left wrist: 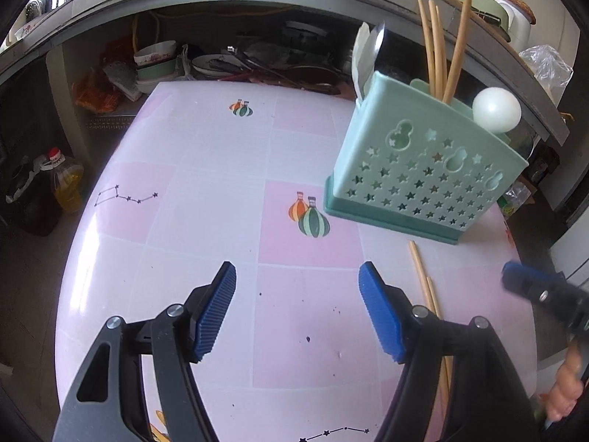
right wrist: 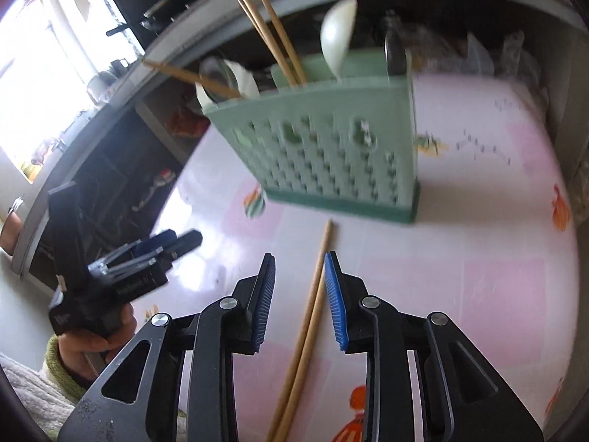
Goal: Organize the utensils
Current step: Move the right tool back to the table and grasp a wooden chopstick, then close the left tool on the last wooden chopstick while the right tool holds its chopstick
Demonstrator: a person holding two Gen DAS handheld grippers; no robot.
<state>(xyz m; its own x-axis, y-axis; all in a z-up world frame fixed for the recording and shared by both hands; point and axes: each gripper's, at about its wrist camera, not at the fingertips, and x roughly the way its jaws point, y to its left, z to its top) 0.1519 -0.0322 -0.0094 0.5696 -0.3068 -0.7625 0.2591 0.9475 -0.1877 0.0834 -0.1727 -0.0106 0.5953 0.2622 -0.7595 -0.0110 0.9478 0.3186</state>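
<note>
Pink-and-white patterned tabletop (left wrist: 206, 169) is seen beneath both tools, with cluttered shelving behind. From the right wrist view, the right gripper (right wrist: 299, 300) is held with its jaws partly apart and nothing clamped; a pair of loose chopsticks (right wrist: 313, 302) lies on the table between the blue pads (right wrist: 267, 302), and contact with either pad cannot be confirmed. The left gripper (left wrist: 297, 313) is spread wide and empty over bare table. Beyond stands the green utensil holder (left wrist: 416, 169), already carrying chopsticks and spoons.

Risk, as judged: only one stick may be caught on closing, since the two lie staggered; the other could roll off. A tilted lift may strike the holder's rim and tip it.

Near ends of the loose chopsticks are cut off by the frame edge. Compartment divisions inside the holder are hidden, and the right view is motion-blurred
</note>
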